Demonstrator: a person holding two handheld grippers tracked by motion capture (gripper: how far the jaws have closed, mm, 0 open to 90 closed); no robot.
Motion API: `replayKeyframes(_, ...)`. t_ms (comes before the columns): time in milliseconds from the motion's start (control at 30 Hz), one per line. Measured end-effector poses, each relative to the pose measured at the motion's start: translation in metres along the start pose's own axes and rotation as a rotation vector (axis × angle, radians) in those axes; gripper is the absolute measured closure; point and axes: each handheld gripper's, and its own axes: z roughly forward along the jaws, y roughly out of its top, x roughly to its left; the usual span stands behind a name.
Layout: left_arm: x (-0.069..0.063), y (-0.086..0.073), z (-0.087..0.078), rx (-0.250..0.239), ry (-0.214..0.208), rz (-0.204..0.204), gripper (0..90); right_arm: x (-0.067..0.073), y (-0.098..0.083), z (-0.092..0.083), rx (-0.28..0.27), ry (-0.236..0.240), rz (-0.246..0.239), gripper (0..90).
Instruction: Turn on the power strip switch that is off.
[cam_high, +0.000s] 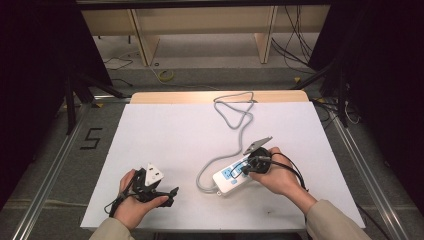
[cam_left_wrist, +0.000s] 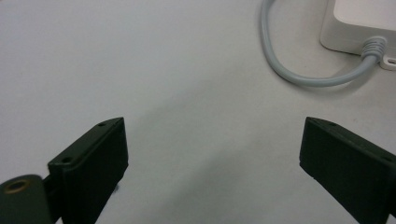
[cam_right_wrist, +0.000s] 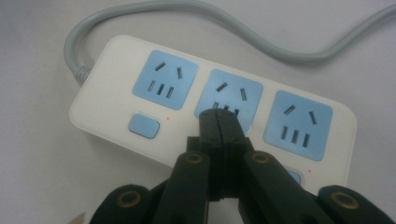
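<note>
Left gripper (cam_high: 172, 191) comes first on my screen: I see it low over the white table (cam_high: 165, 130) near the front edge, jaws spread wide with nothing between them. Further right lies the white power strip (cam_high: 232, 176), its grey cord (cam_high: 237, 117) looping toward the far edge. My right gripper (cam_right_wrist: 219, 116) hangs over the strip's middle blue socket (cam_right_wrist: 231, 100), jaws pressed together, empty.

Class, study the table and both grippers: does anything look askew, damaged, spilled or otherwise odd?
Nothing stands out. The power strip lies flat and intact, its grey cable looping loosely across the table. The right gripper is shut over the middle socket; the left gripper is open over bare table.
</note>
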Motion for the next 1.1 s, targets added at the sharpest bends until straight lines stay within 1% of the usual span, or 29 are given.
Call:
replayKeyframes(100, 0.000, 0.000, 0.000, 0.001, -0.001, 0.001, 7.5, -0.001, -0.002, -0.003, -0.019, -0.003, 0.001, 90.0)
replayKeyframes(167, 0.000, 0.000, 0.000, 0.002, -0.001, 0.001, 7.6, -0.003, -0.003, -0.005, -0.037, 0.004, -0.001, 90.0)
replayKeyframes(267, 0.000, 0.000, 0.000, 0.001, 0.000, 0.001, 7.6, -0.006, -0.007, -0.009, -0.057, 0.004, 0.006, 86.1)
replayKeyframes(300, -0.001, 0.000, 0.000, 0.001, 0.000, 0.001, 7.6, -0.007, -0.008, -0.010, -0.055, 0.002, 0.004, 86.2)
replayKeyframes(333, -0.001, 0.000, 0.000, 0.003, 0.000, 0.001, 7.6, -0.007, -0.009, -0.012, -0.058, 0.000, 0.012, 86.1)
replayKeyframes(400, -0.001, -0.001, 0.000, 0.006, -0.001, 0.005, 7.7, -0.009, -0.012, -0.015, -0.070, -0.002, 0.012, 85.1)
replayKeyframes(433, -0.001, -0.001, 0.000, 0.006, -0.002, 0.003, 7.7, -0.009, -0.012, -0.017, -0.074, -0.001, 0.025, 84.1)
replayKeyframes(467, -0.001, 0.000, 0.000, 0.006, -0.002, 0.003, 7.7, -0.009, -0.013, -0.018, -0.083, -0.004, 0.024, 83.1)
replayKeyframes(633, -0.002, -0.001, 0.001, 0.007, -0.004, -0.001, 7.8, -0.012, -0.019, -0.021, -0.105, -0.009, 0.025, 75.7)
replayKeyframes(867, -0.003, -0.001, 0.001, 0.007, -0.007, -0.003, 7.8, -0.015, -0.026, -0.028, -0.158, -0.008, 0.037, 65.2)
replayKeyframes(933, -0.003, -0.001, 0.001, 0.008, -0.008, 0.000, 7.8, -0.016, -0.029, -0.031, -0.172, -0.007, 0.049, 62.8)
replayKeyframes(1100, -0.004, 0.000, 0.001, 0.011, -0.011, 0.000, 7.9, -0.020, -0.038, -0.037, -0.205, -0.012, 0.053, 57.3)
